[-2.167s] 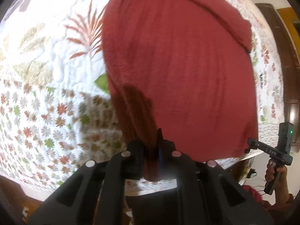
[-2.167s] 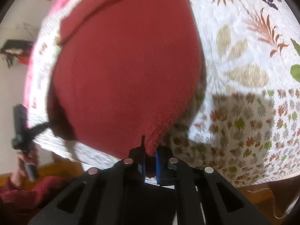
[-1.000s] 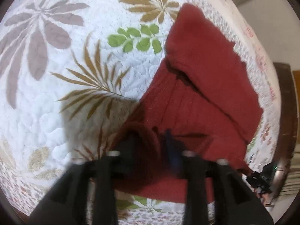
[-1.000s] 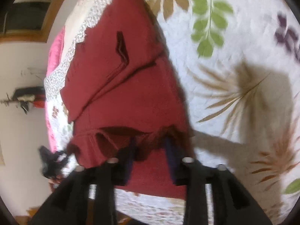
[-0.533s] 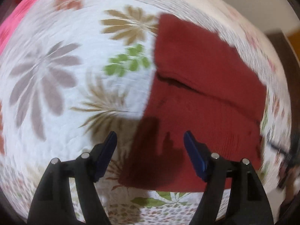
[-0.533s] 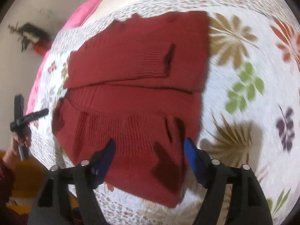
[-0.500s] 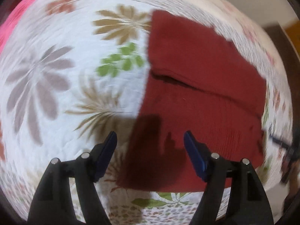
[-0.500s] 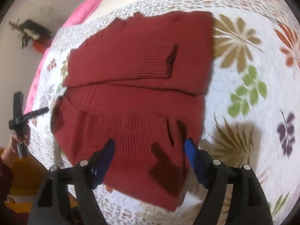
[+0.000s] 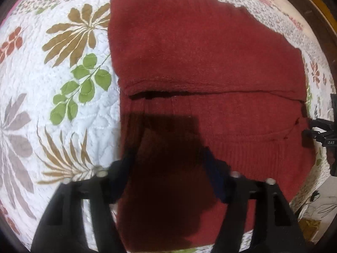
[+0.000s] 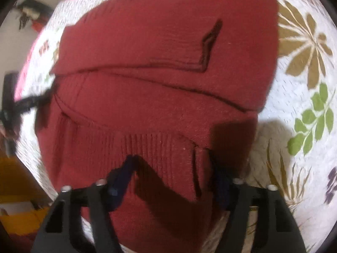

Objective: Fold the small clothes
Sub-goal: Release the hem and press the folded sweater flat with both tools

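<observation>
1. The red sweater (image 9: 200, 67) lay flat on a quilt (image 9: 69, 109) printed with leaves, folded so that an upper layer overlapped the ribbed hem part nearer the cameras.
2. The left gripper (image 9: 168, 164) hovered over the sweater's near left corner, its fingers spread wide with nothing between them.
3. Its shadow fell dark on the knit below.
4. The right gripper (image 10: 170, 168) hovered over the ribbed hem at the sweater's near right corner, fingers likewise spread wide and holding nothing.
5. In the right wrist view a folded sleeve cuff (image 10: 210, 42) showed on the upper layer.
6. Each gripper appeared at the edge of the other's view, just beside the sweater's far side.
</observation>
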Motion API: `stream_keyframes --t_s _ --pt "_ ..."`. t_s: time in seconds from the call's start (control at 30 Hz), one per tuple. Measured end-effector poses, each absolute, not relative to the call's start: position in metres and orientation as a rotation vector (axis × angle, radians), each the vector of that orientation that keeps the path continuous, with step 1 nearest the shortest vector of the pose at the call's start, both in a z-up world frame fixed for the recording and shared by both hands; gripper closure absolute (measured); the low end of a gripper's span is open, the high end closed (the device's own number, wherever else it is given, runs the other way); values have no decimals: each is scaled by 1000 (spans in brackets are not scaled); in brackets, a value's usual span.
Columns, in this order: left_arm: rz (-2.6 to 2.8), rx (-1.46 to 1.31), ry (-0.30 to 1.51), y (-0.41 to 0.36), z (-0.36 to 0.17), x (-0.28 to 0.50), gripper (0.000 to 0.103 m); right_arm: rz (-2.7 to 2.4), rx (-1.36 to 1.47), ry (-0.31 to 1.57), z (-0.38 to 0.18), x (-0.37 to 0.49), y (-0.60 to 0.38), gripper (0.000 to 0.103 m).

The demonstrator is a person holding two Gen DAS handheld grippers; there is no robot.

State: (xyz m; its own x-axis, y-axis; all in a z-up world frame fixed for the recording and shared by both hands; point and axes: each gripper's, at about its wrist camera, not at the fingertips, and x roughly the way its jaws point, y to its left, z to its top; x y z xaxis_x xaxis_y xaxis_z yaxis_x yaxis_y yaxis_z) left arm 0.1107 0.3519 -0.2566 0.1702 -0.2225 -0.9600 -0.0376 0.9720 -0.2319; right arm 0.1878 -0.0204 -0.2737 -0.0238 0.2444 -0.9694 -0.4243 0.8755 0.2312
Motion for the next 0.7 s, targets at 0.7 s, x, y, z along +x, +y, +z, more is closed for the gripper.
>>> stream_keyframes --t_s 0.7 --pt "-173 -240 1387 338 -263 108 72 610 27 1480 -252 196 -42 92"
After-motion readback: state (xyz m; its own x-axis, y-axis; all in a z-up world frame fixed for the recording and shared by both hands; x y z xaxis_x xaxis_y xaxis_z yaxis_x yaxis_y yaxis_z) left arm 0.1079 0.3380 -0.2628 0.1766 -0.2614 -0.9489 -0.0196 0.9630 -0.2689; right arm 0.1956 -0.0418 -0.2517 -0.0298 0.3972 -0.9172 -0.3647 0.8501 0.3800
